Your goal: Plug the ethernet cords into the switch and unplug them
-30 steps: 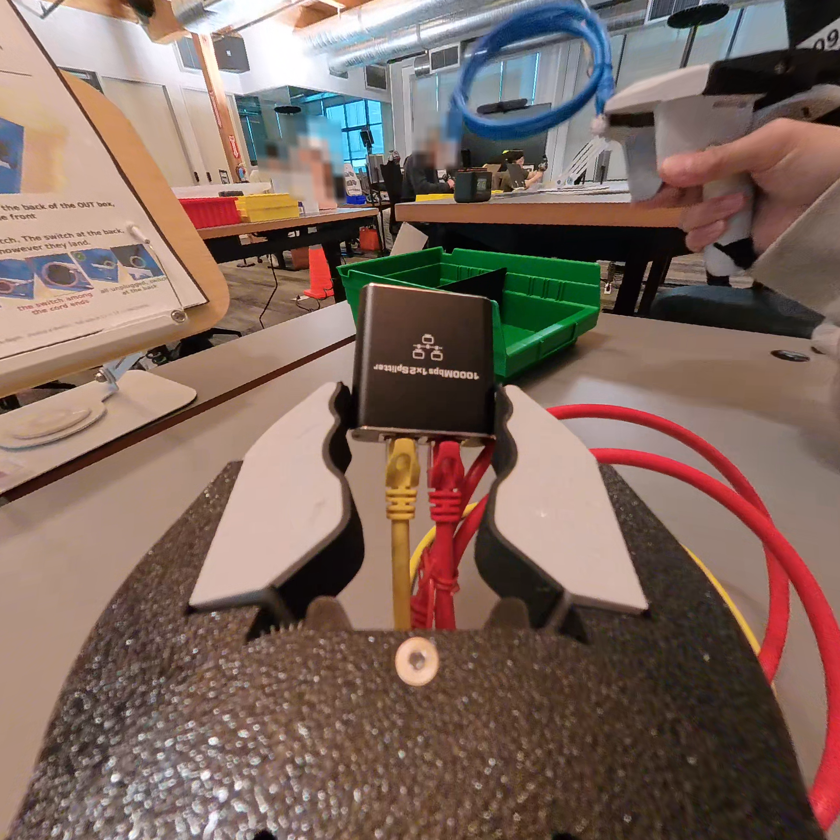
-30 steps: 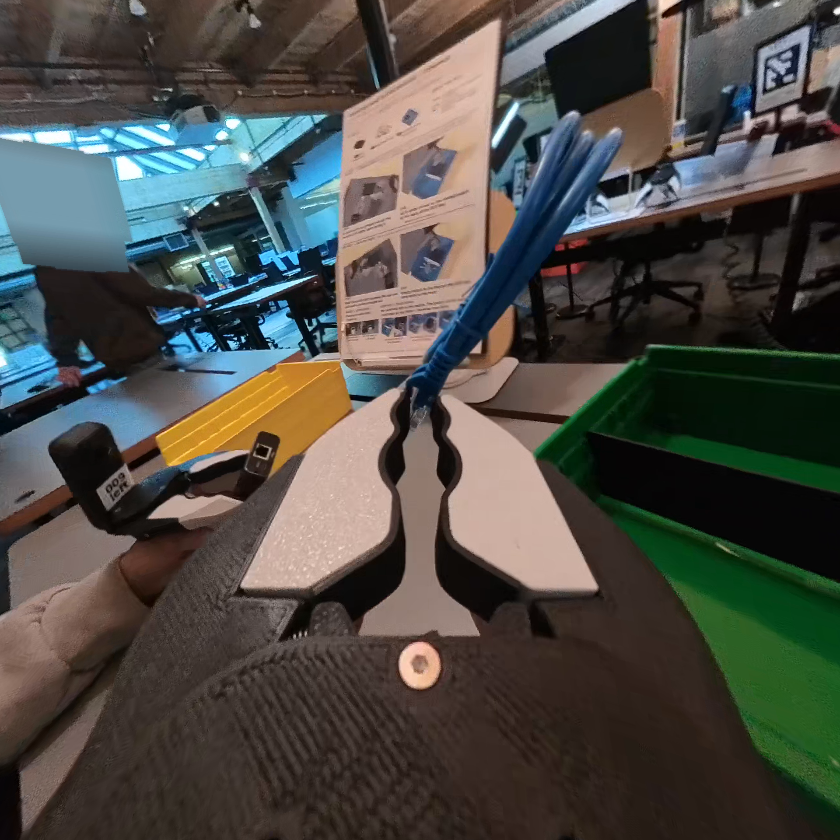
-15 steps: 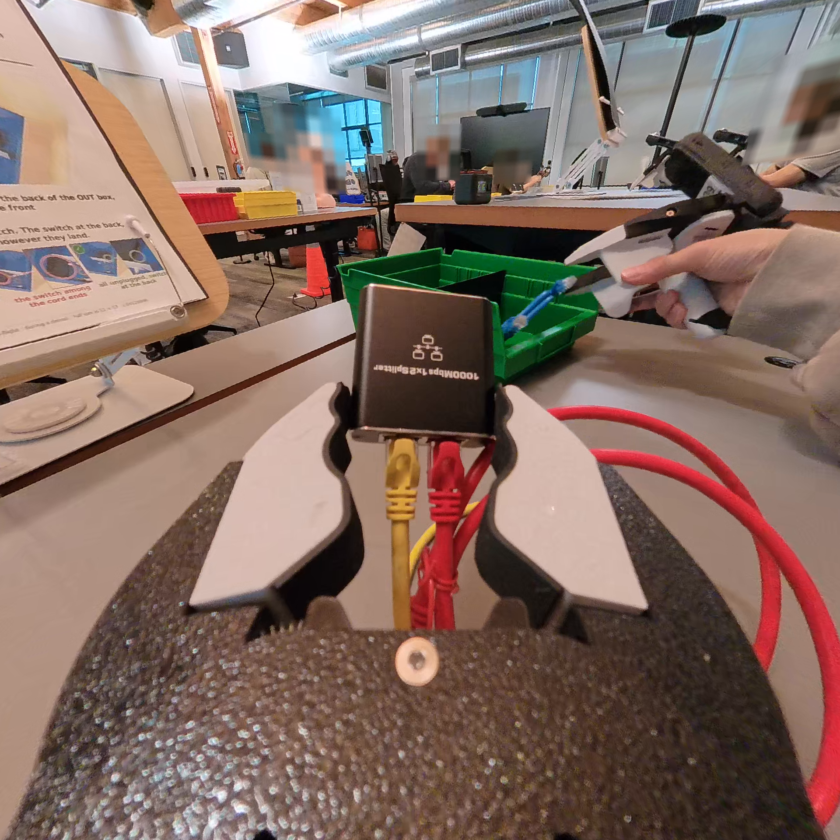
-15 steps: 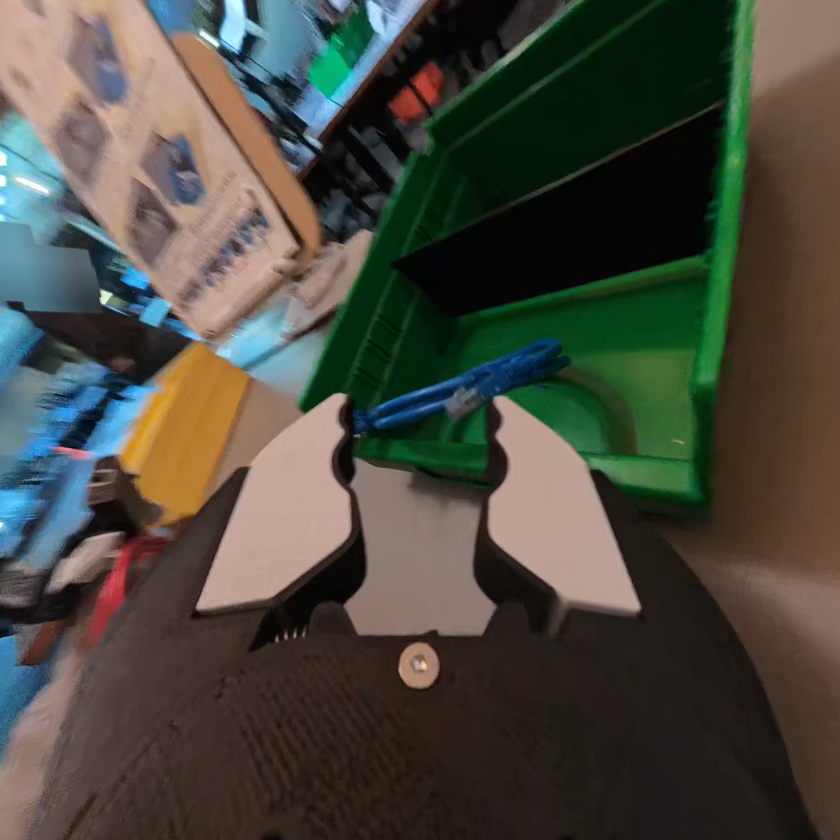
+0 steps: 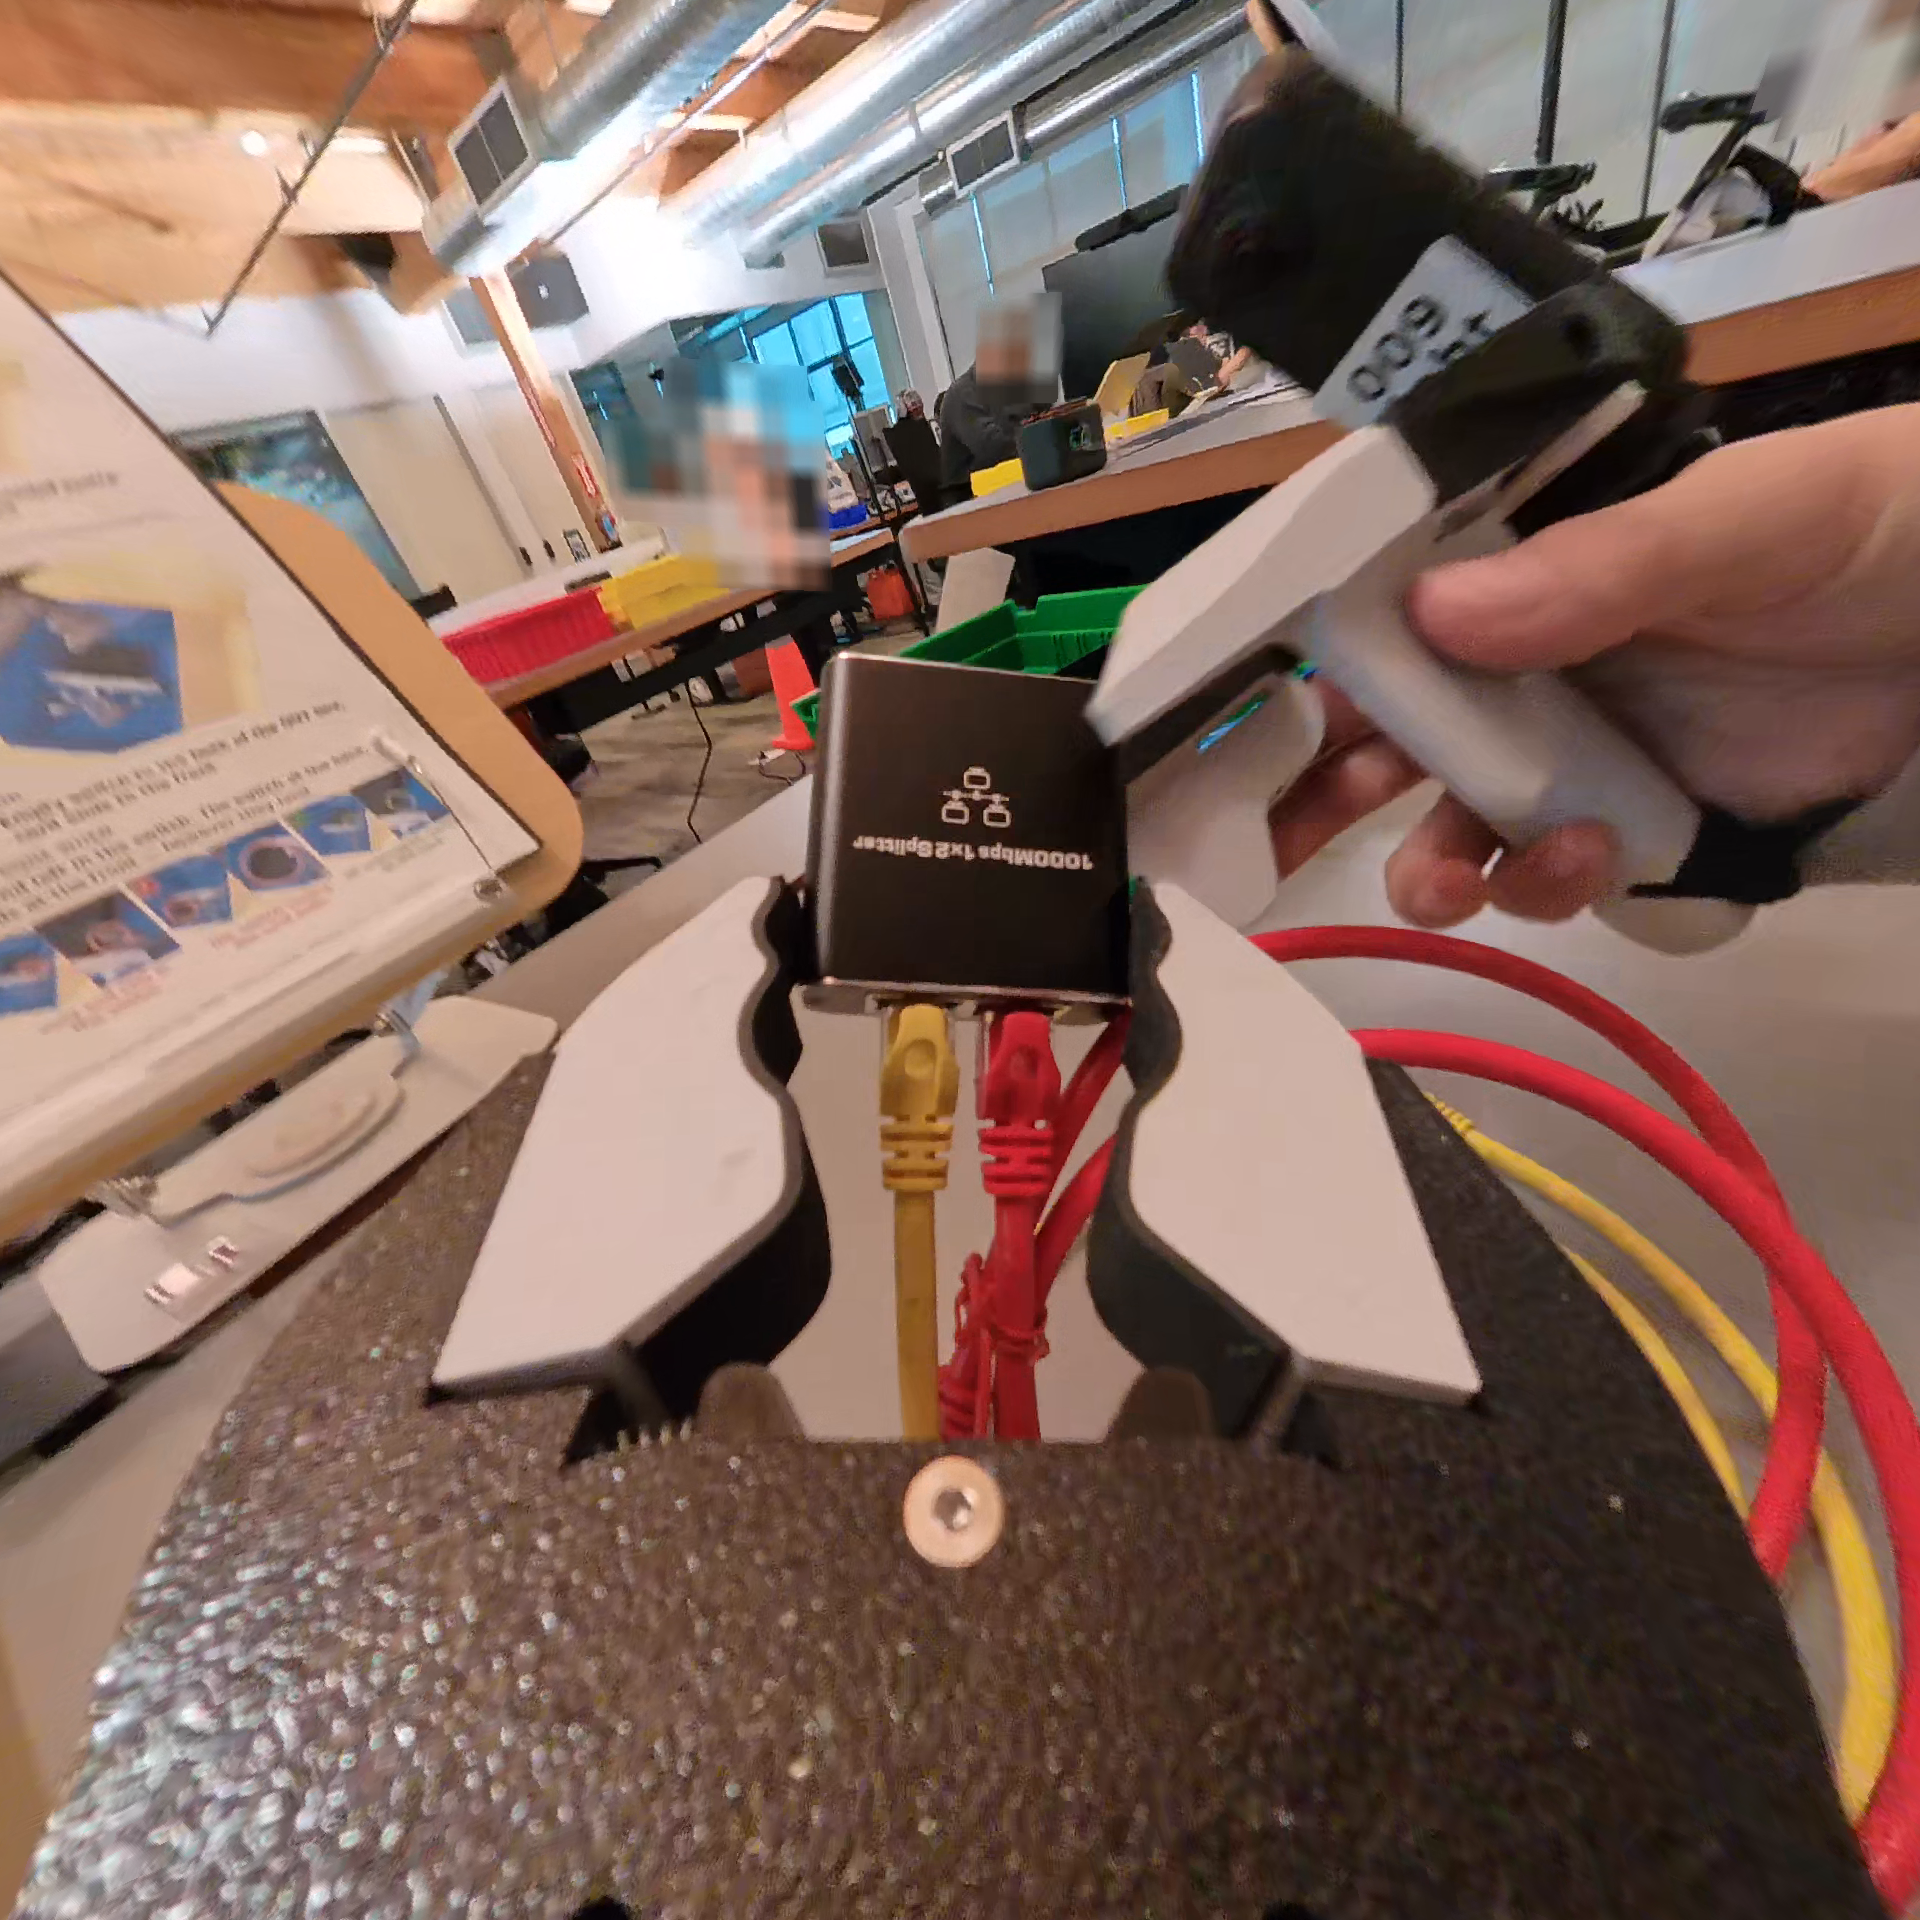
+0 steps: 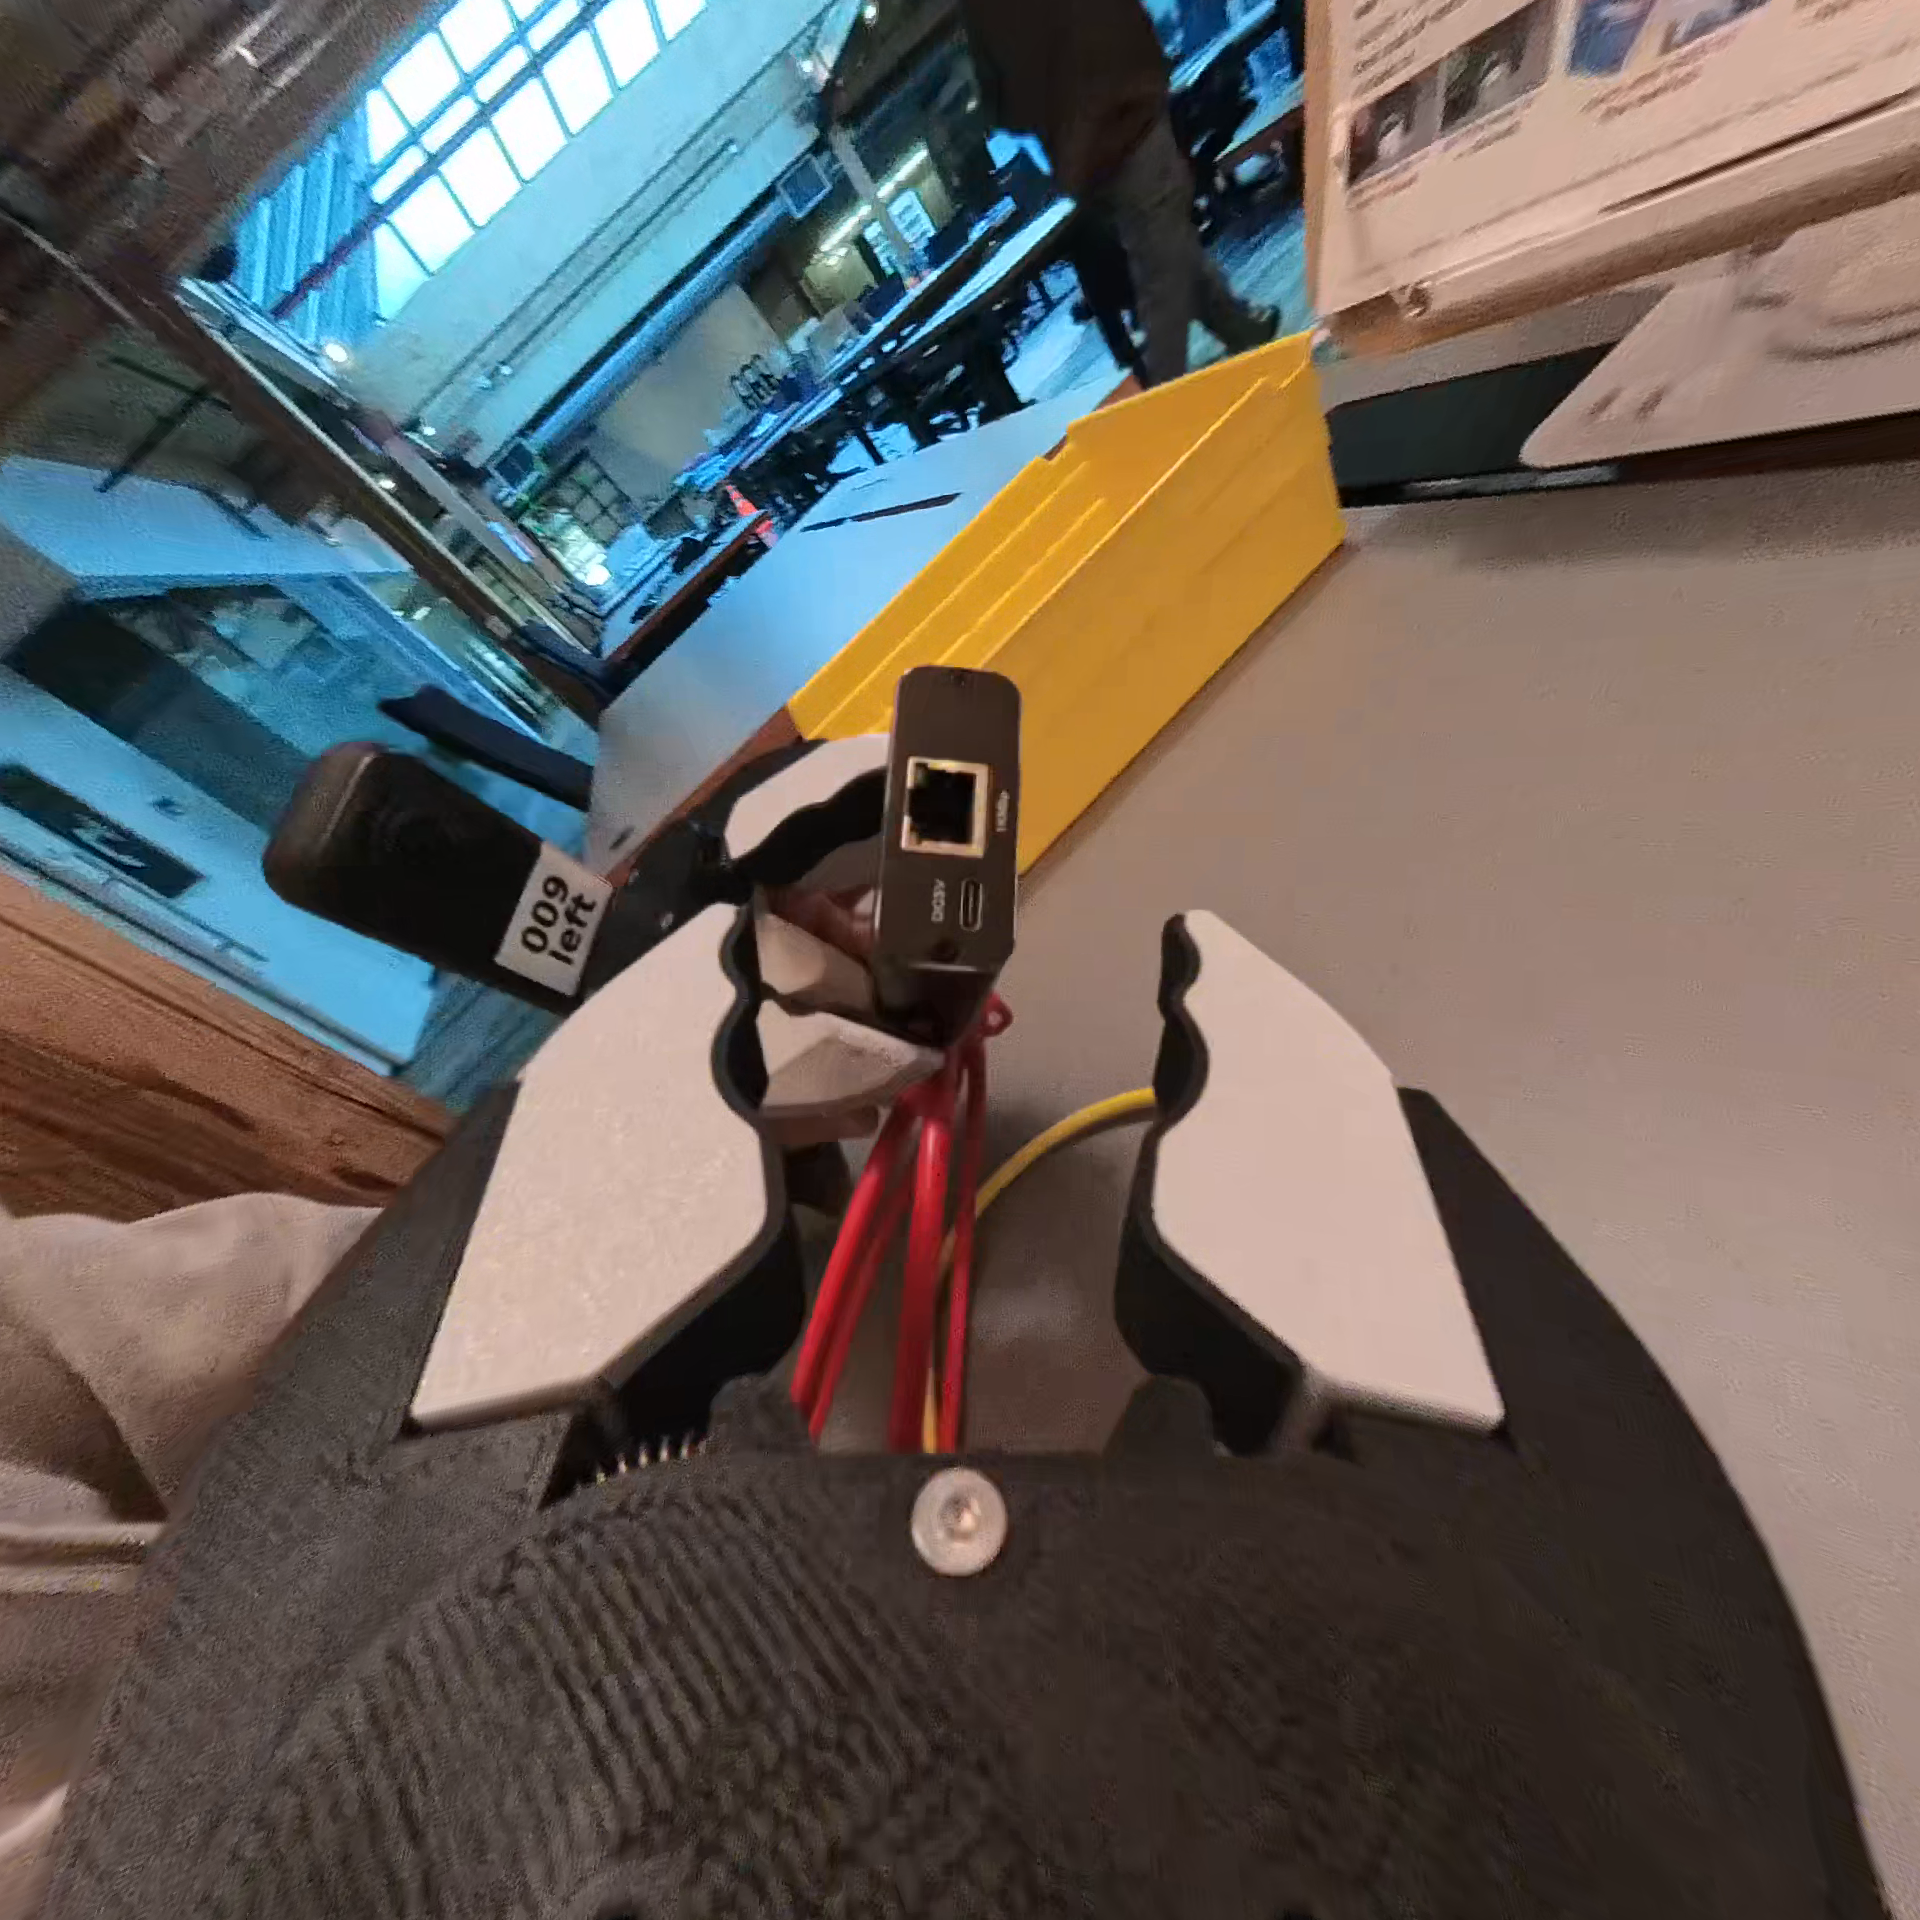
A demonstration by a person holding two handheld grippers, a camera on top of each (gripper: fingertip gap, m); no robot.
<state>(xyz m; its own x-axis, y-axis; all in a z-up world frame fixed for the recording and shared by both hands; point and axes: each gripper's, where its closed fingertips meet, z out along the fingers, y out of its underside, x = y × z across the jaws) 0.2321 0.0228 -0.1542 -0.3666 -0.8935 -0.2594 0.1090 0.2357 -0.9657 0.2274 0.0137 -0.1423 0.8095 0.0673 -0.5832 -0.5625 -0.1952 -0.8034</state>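
My left gripper (image 5: 961,906) is shut on the sides of a black switch (image 5: 966,821) and holds it above the table. A yellow cord (image 5: 914,1091) and a red cord (image 5: 1023,1101) are plugged into its near side. My right gripper (image 6: 961,977) is open and empty, facing the switch's (image 6: 951,831) far end, where one port (image 6: 940,805) is empty. In the left wrist view the right gripper (image 5: 1174,748) sits just right of the switch's far corner, held by a hand (image 5: 1662,665). The blue cord is out of view.
A green bin (image 5: 997,644) stands behind the switch. A yellow bin (image 6: 1091,582) sits on the grey table (image 6: 1558,831) beyond it. An instruction board on a stand (image 5: 208,790) is at the left. Red and yellow cord loops (image 5: 1766,1247) lie to the right. My two grippers' fingertips are within a few centimetres of each other.
My right gripper lowered the blue cord to the green bin, opened and let it go, then swung over to face the switch's far end. My left gripper has tilted slightly, still holding the switch.
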